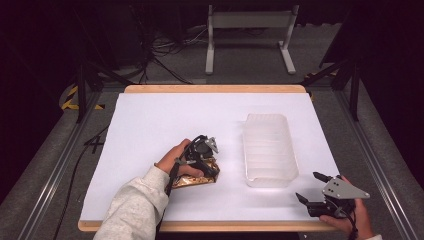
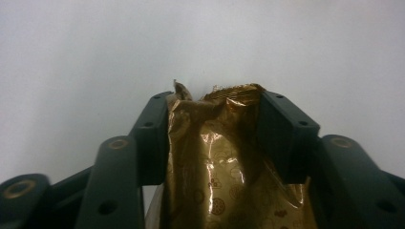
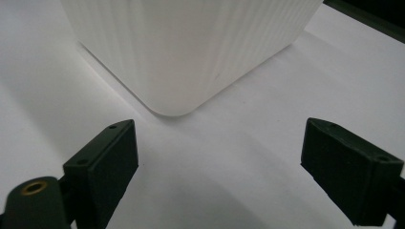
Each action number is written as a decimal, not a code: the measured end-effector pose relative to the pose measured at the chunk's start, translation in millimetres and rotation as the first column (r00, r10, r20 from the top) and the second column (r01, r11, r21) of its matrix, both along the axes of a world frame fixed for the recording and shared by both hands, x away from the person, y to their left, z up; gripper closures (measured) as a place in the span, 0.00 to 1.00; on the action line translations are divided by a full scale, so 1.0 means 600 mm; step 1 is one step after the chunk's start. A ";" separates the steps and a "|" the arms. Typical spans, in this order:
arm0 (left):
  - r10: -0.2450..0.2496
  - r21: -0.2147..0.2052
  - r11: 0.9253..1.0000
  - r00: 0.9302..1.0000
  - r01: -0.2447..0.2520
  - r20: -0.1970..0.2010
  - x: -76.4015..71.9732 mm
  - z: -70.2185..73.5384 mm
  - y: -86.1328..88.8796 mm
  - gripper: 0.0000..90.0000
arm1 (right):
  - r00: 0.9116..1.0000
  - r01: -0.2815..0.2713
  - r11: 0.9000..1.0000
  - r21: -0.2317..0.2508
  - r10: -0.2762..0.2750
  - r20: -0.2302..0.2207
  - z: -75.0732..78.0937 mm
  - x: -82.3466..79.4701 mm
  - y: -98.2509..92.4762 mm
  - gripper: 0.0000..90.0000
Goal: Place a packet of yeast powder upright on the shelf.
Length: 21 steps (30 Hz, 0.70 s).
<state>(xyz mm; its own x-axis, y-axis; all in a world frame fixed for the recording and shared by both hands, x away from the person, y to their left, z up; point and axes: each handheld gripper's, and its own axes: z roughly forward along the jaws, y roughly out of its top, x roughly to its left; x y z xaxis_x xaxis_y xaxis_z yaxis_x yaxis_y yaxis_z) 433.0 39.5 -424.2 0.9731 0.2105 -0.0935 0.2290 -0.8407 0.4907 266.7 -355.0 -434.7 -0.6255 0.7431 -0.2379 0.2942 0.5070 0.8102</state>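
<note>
From the high view, my left gripper (image 1: 204,159) is down on the white table (image 1: 150,125), near its front left of centre, sitting on a crinkled gold foil packet (image 1: 196,179) that lies flat on the sheet; my left hand (image 1: 172,157) wraps the handle and my pale sleeve (image 1: 135,205) runs in from the bottom edge; a ribbed translucent plastic tub (image 1: 270,149) stands right of centre, well apart from the packet; my right gripper (image 1: 311,187) rests at the front right corner, just short of the tub's near end, jaws spread wide, with its grey plate (image 1: 344,189) on top.

In the left gripper view, my two black jaws are clamped on the gold foil packet (image 2: 215,157); the foil bunches up between them and its torn-looking top edge pokes past the tips; small printed cookie shapes show on the wrapper.

In the right gripper view, my jaws stand far apart with nothing between them but white table (image 3: 215,181); the tub's rounded corner (image 3: 176,71) is just ahead, not touching either jaw.
</note>
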 end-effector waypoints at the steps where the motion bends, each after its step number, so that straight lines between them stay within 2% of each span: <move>1: 0.003 -0.005 1.000 1.000 -0.003 -0.005 0.001 0.002 0.002 0.61 | 1.000 0.001 1.000 -0.001 -0.001 0.001 0.000 0.000 0.000 0.14; 4: 0.022 -0.022 1.000 1.000 -0.022 0.001 0.000 0.012 0.008 0.71 | 1.000 0.008 1.000 -0.001 -0.008 -0.008 -0.001 0.001 -0.002 0.14; 6: 0.043 -0.035 0.998 0.999 -0.043 0.020 -0.004 0.022 0.014 0.75 | 1.000 0.006 1.000 -0.003 -0.006 -0.008 -0.001 0.001 -0.002 0.14; 9: 0.045 -0.070 0.997 0.999 -0.043 0.018 -0.008 0.037 0.029 0.76 | 1.000 0.007 1.000 -0.004 -0.007 -0.012 -0.002 0.002 -0.001 0.14; 10: 0.059 -0.083 0.995 0.998 -0.058 0.015 -0.009 0.044 0.035 0.76 | 1.000 0.006 1.000 -0.005 -0.007 -0.013 -0.002 0.002 -0.001 0.14; 12: 0.071 -0.094 0.993 0.997 -0.068 0.029 -0.011 0.050 0.041 0.75 | 1.000 0.006 1.000 -0.008 -0.006 -0.010 -0.002 0.002 0.000 0.14; 14: 0.085 -0.109 0.991 0.996 -0.082 0.025 -0.012 0.053 0.046 0.72 | 1.000 0.007 1.000 -0.005 -0.007 -0.011 -0.001 0.002 0.000 0.14; 17: 0.084 -0.109 0.991 0.996 -0.081 0.021 -0.011 0.053 0.048 0.75 | 1.000 0.004 1.000 -0.006 -0.005 -0.009 -0.002 0.003 0.001 0.14; 19: 0.089 -0.114 0.990 0.996 -0.085 0.028 -0.011 0.054 0.050 0.78 | 1.000 0.005 1.000 -0.011 -0.005 -0.013 -0.002 0.003 0.001 0.14; 20: 0.088 -0.132 0.988 0.996 -0.084 0.021 -0.011 0.057 0.053 0.88 | 1.000 0.003 1.000 -0.011 -0.003 -0.015 -0.002 0.003 0.001 0.14; 21: 0.088 -0.132 0.988 0.996 -0.084 0.021 -0.011 0.057 0.053 0.89 | 1.000 0.003 1.000 -0.011 -0.003 -0.015 -0.002 0.003 0.001 0.14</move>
